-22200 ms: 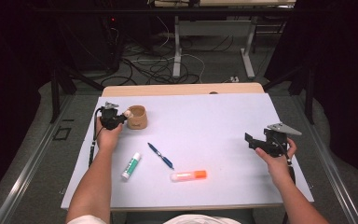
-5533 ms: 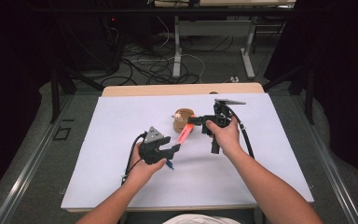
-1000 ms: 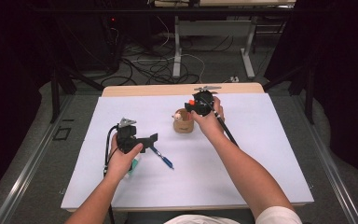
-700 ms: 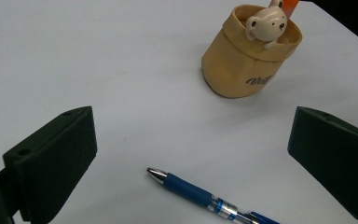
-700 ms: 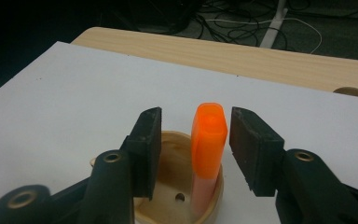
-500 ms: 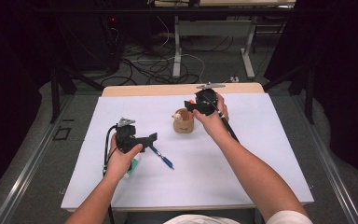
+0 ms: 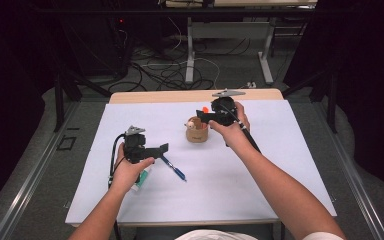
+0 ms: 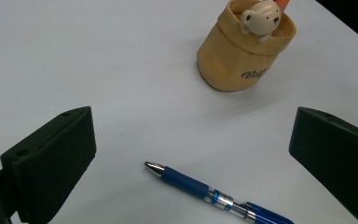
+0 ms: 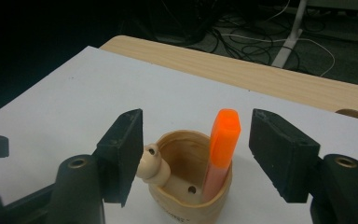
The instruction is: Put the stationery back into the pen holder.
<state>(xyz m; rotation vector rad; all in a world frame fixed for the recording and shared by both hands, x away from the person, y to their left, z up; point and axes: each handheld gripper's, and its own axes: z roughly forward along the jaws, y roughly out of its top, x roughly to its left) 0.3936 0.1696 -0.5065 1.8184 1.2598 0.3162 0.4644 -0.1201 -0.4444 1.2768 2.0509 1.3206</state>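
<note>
Right gripper view: your right gripper [image 9: 196, 154] hangs just above the pen cup [image 9: 191, 186], jaws apart and gripping nothing; they've just been opening, and the orange highlighter [image 9: 221, 149] stands between them untouched, upright inside the cup, leaning on its far-right wall w/ the cap poking above the rim; the little bear figure [image 9: 151, 165] sits on the cup's near-left rim. So the drop-in step looks done; what's in hand now reads as clearing that gripper off the cup. High view: right gripper [image 7: 215, 115] sits just right of and above the cup [image 7: 197, 132].

Left gripper [image 8: 191, 163] is spread wide w/ nothing in it, jaws either side of the blue pen [image 8: 205, 193], pads not on it; the pen lies flat on the white table cover [image 8: 74, 56], near side of the cup, tip pointing roughly toward the cup's left. In the high view the left gripper [image 7: 157, 150] is well left of the cup, pen [image 7: 174, 169] just beside it; a green-capped marker [image 7: 141, 181] lies under that hand.

Next, probably: drop the left jaws onto the pen barrel, close across it, lift, tip it upright, then feed it into the cup beside the highlighter; approach from above so you don't tip the cup over.
</note>
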